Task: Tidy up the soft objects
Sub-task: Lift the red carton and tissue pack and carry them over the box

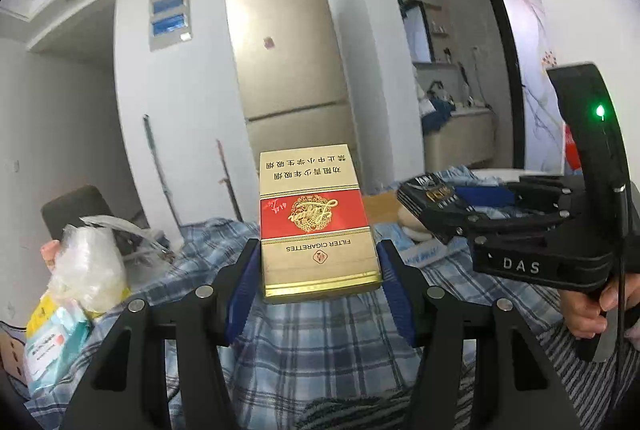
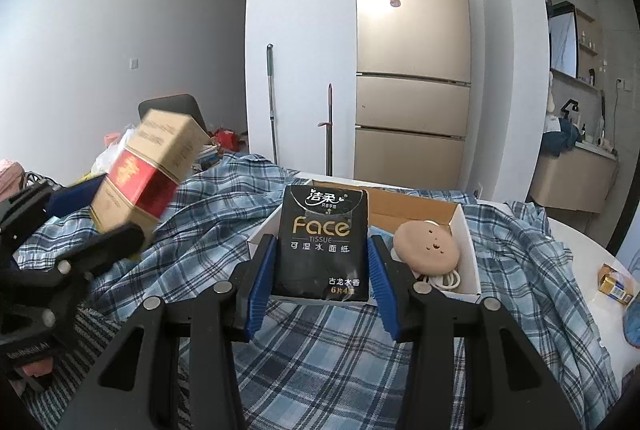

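Note:
My left gripper (image 1: 318,270) is shut on a gold and red cigarette pack (image 1: 316,222), held upright above the blue plaid cloth (image 1: 320,350). The same pack (image 2: 146,174) shows tilted and blurred at the left of the right wrist view, between the left gripper's fingers (image 2: 116,242). My right gripper (image 2: 320,266) is shut on a black Face tissue pack (image 2: 320,246), held upright in front of an open white box (image 2: 468,242). In the left wrist view the right gripper (image 1: 444,208) holds that dark pack (image 1: 426,196) at the right, with a hand (image 1: 588,314) on its handle.
Inside the white box lie a tan round pad (image 2: 426,246) and a white cord (image 2: 442,280). Plastic bags and packets (image 1: 80,278) pile at the left. A small gold and blue packet (image 2: 616,284) lies on the white table at right. A gold fridge (image 2: 412,62) stands behind.

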`<state>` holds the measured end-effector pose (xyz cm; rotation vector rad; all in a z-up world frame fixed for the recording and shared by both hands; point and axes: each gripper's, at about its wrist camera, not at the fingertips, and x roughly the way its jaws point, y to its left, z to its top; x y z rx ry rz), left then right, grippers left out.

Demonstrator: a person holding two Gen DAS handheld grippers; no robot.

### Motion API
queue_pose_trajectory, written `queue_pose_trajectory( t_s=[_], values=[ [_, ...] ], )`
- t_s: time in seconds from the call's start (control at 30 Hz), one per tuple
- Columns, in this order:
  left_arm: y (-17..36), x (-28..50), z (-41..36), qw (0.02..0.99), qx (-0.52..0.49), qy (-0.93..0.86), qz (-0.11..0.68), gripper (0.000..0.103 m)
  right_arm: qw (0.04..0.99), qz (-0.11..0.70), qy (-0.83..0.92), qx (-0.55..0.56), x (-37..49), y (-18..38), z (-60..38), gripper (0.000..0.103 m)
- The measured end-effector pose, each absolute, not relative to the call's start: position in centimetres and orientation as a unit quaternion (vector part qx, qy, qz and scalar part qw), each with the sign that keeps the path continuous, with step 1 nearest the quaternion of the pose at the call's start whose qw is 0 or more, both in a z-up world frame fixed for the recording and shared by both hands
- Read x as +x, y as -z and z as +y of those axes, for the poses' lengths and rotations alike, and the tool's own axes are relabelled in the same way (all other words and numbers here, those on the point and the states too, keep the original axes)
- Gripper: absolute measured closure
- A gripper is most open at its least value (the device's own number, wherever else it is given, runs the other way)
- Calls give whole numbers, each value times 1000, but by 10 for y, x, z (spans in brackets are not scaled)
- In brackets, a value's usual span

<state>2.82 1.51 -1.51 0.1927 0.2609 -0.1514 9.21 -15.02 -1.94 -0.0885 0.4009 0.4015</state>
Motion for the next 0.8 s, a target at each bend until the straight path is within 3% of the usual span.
queue_pose_trajectory(
  t_s=[0.47,0.8],
  values=[
    [-49,7,-19,990,104,75,61,43,986,97,-136,-10,75,-50,-190,58],
    [-99,44,-50,994,85,72,-10,43,994,28,-104,-7,93,-106,-208,58]
  ],
)
